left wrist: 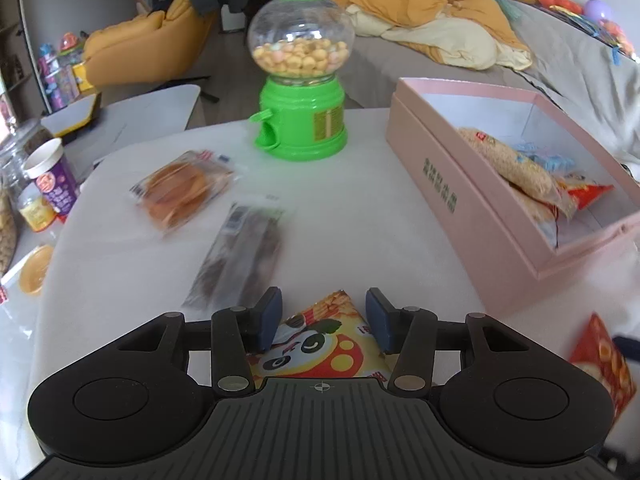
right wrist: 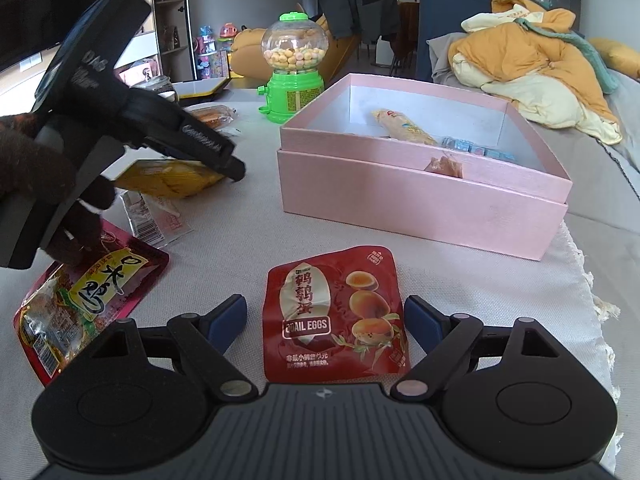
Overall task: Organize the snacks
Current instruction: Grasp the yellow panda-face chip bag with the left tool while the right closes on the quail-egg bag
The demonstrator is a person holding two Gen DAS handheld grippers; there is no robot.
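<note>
Your left gripper (left wrist: pixel 323 317) stands released over the yellow panda snack bag (left wrist: pixel 320 344), left of the pink box (right wrist: pixel 424 196); your right gripper (right wrist: pixel 326 322), jaws wide, straddles the quail egg pack (right wrist: pixel 334 316) before it.

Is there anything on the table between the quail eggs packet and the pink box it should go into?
Nothing visible: bare cloth lies between the quail eggs packet and the pink box. The right gripper straddles the packet with open jaws.
</note>
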